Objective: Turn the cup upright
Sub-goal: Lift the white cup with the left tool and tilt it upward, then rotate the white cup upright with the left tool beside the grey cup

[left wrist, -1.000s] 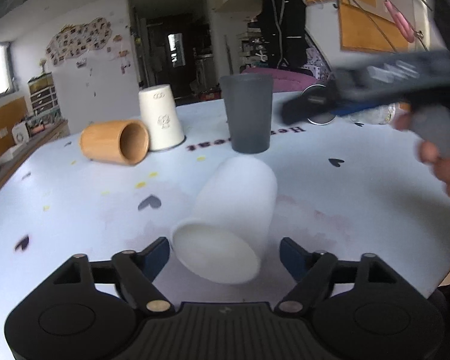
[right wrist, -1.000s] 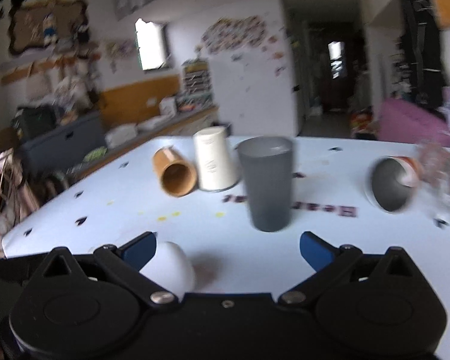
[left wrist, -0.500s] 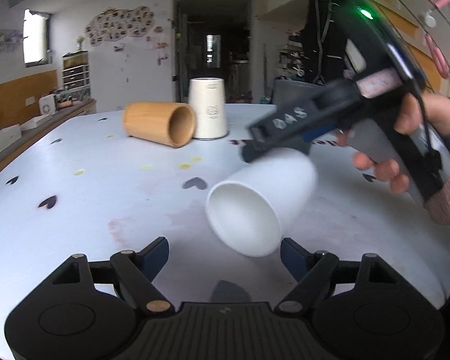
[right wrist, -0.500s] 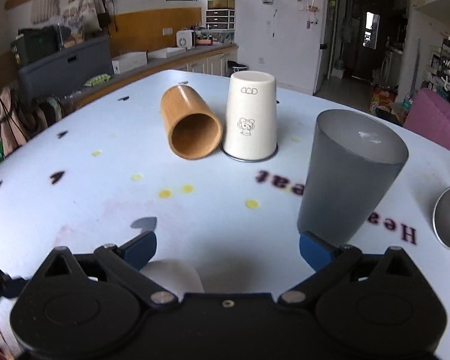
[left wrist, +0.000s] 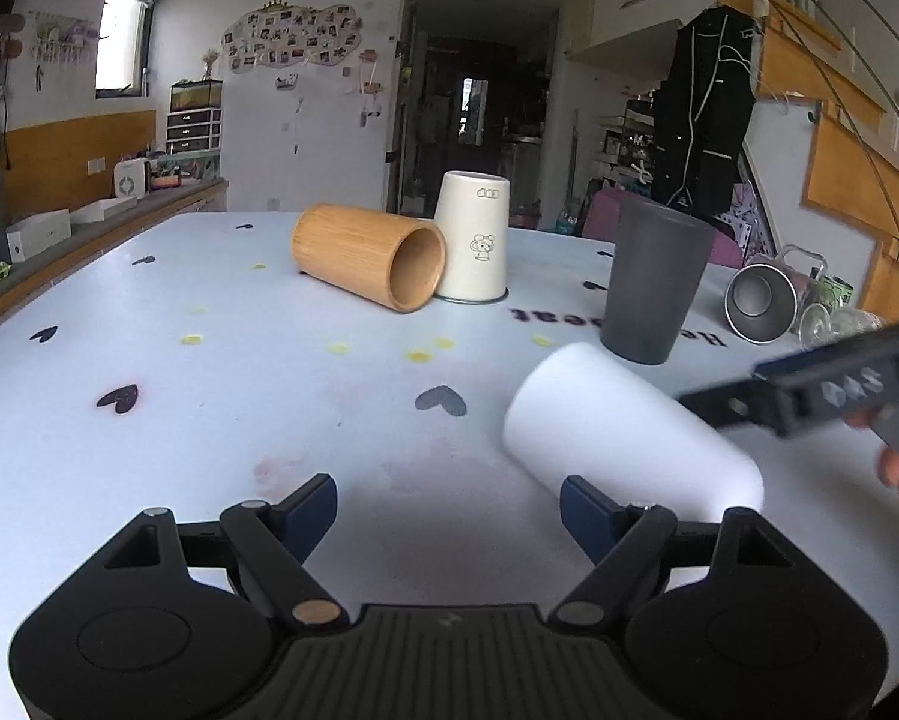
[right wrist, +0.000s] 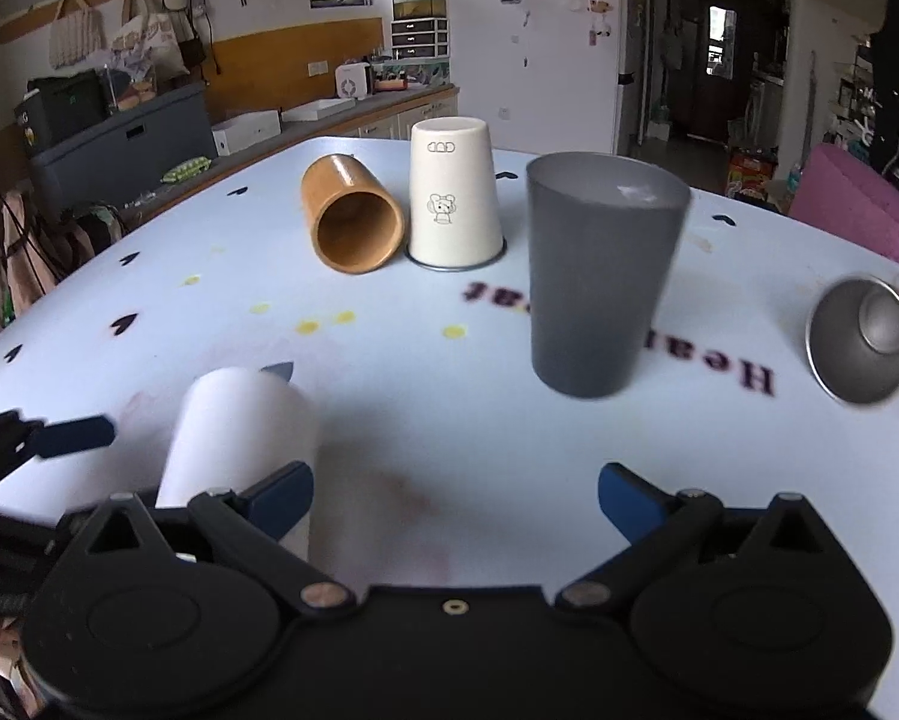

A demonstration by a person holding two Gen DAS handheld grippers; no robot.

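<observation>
The white cup [left wrist: 623, 429] lies on its side on the tabletop [left wrist: 209, 396], beside the open, empty left gripper [left wrist: 448, 510]. The right gripper [right wrist: 455, 501] gapes too. Risk (my guess): a nudge rolls it into the grey cup [left wrist: 653, 282].

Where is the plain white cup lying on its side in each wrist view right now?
Left wrist view: the plain white cup lies lower right, closed end toward the far table, just beyond the right finger of the left claw.
Right wrist view: the same cup lies lower left, partly behind the left finger of the right claw.
Shared landmark: the upright dark grey tumbler, just beyond the cup.
</observation>
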